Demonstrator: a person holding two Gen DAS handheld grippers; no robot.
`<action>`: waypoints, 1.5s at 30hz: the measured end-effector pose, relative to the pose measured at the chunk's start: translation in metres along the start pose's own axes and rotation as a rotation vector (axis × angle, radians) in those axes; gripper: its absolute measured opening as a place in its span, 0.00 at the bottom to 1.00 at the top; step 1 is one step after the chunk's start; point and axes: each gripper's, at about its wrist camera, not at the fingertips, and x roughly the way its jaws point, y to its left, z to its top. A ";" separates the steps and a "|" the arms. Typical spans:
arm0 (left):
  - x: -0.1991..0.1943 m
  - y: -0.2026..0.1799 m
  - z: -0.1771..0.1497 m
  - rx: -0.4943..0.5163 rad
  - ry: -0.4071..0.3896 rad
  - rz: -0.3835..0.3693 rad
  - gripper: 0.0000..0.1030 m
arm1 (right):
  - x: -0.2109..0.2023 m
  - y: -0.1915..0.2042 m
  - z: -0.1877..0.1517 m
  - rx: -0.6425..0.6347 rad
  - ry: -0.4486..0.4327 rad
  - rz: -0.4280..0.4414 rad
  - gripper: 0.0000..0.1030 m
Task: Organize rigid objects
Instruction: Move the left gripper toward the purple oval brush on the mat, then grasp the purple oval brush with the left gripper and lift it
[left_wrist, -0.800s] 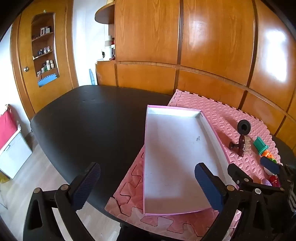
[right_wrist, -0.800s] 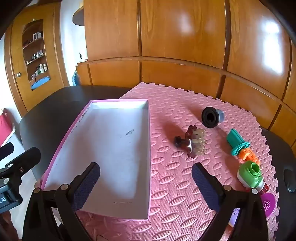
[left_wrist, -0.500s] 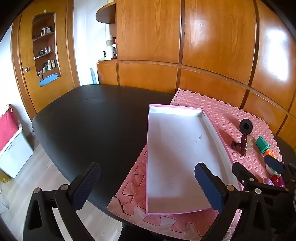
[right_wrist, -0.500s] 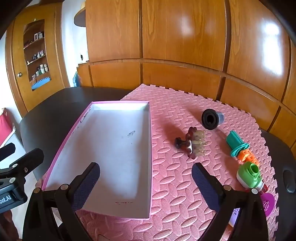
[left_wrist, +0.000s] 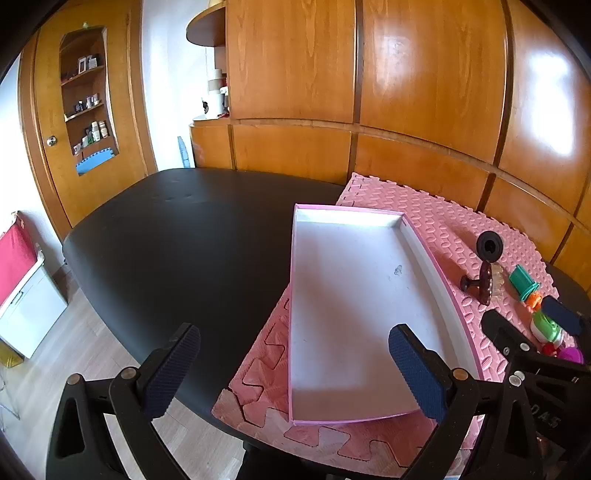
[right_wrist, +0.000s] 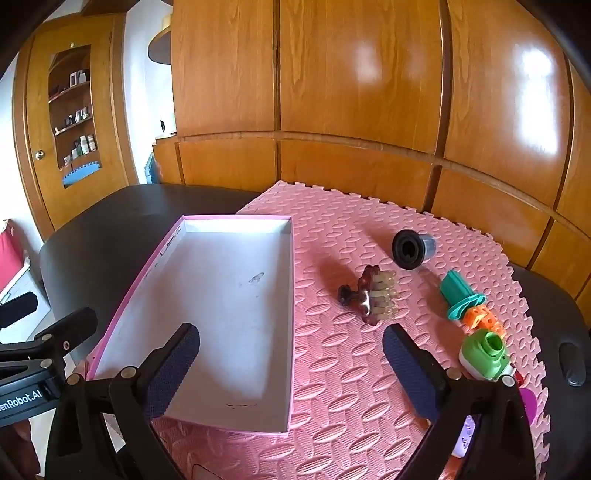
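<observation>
A shallow pink-edged box (right_wrist: 290, 295) (left_wrist: 291, 295) with a white floor lies on the pink foam mat (right_wrist: 351, 369) (left_wrist: 436, 221). To its right on the mat lie a brown scalp brush (right_wrist: 371, 297) (left_wrist: 484, 282), a black and grey cylinder (right_wrist: 412, 248) (left_wrist: 489, 248), a teal spool (right_wrist: 460, 295) (left_wrist: 522, 282), an orange block (right_wrist: 482, 321) and a green toy camera (right_wrist: 485, 352) (left_wrist: 546, 328). My left gripper (left_wrist: 293, 373) stands open above the box's near left corner. Wide open too, my right gripper (right_wrist: 291, 369) hovers over the box's near right edge. Both hold nothing.
The mat rests on a black oval table (left_wrist: 177, 236) (right_wrist: 110, 229) backed by wooden wall panels (right_wrist: 351, 110). A black oval thing (right_wrist: 571, 363) lies on the table right of the mat. A purple piece (right_wrist: 529, 400) shows behind my right finger. Floor lies below at left.
Both views have drifted slightly, so the box and toys sit a little further right in the left wrist view. Both grippers stay open and empty.
</observation>
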 end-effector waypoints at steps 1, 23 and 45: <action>0.000 -0.001 0.000 0.004 0.003 -0.004 1.00 | -0.001 -0.001 0.000 -0.004 -0.004 -0.003 0.98; 0.006 -0.045 -0.002 0.133 0.069 -0.245 1.00 | -0.025 -0.084 0.004 0.077 -0.055 -0.049 0.98; -0.005 -0.213 -0.023 0.679 0.107 -0.631 0.97 | -0.038 -0.289 -0.053 0.552 0.040 -0.202 0.98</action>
